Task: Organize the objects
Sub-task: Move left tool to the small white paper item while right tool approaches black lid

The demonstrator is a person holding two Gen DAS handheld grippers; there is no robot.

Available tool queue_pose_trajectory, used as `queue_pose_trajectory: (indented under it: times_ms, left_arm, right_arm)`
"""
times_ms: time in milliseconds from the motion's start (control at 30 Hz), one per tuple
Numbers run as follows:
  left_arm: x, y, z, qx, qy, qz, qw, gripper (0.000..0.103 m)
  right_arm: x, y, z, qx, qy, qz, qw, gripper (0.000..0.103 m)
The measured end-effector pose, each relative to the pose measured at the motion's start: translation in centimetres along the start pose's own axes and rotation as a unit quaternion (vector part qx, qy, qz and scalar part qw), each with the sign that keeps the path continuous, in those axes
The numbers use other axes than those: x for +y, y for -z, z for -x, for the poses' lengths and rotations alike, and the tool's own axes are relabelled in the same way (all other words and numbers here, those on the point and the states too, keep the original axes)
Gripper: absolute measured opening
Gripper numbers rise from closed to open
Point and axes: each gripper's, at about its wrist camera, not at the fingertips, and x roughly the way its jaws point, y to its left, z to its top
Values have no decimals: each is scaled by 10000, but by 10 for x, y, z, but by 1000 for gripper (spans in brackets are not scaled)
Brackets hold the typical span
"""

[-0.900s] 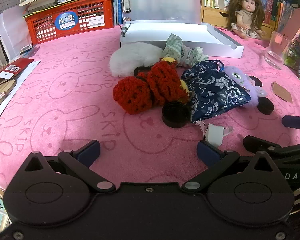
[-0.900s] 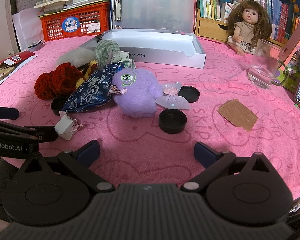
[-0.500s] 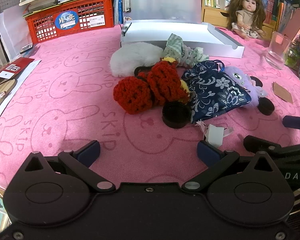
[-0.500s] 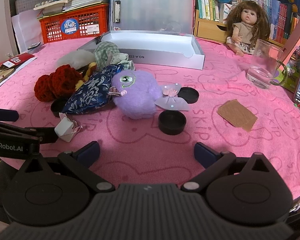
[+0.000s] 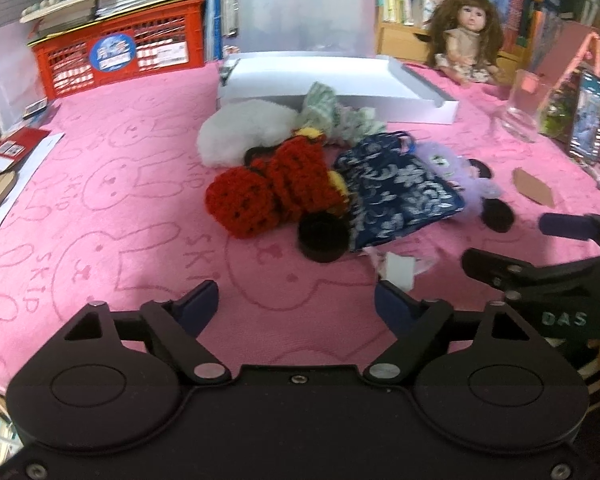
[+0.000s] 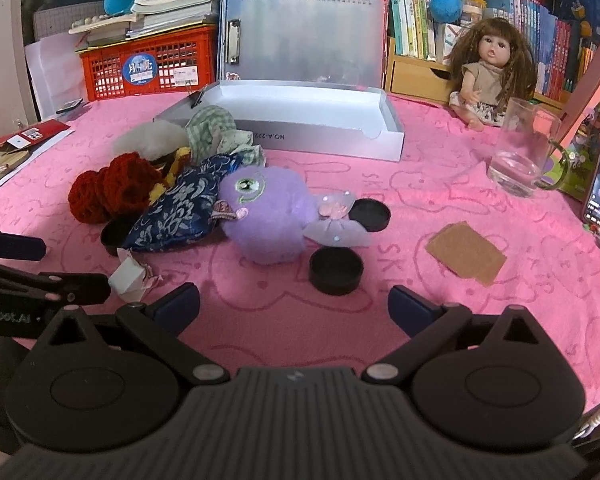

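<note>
Both claws slightly nearer, agape; blue pouch lengthwise toward box.

- left gripper: matte black body, blue finger pads, silver pivot screws, 2 round caps
- right gripper: same build, ribbed centre, white "DAS" lettering on side

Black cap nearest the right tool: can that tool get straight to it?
Probably yes. The black cap lies alone on bare pink cloth, just ahead of the open right tool. The purple plush sits behind it, not between.
</note>
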Motion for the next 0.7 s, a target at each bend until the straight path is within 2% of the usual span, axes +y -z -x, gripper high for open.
queue_pose_trajectory:
  times_ms: [100, 333, 467, 700]
  left_arm:
    - [-5, -1, 6, -98, 190, -104, 9997, 76]
    - [-13, -4, 14, -160, 632, -143, 9978, 60]
    - [-19, -4, 14, -131, 855, -163, 9961, 56]
    - [-31, -3, 4, 18, 909, -216, 9956, 39]
  right_arm:
    - [-3, -1, 2, -63, 59, -9, 10000, 103]
    - [-14, -5, -1, -63, 92, -200, 9997, 93]
    - [-16, -6, -4, -52, 92, -248, 9996, 88]
    - [-16, -8, -10, -85, 153, -202, 9996, 80]
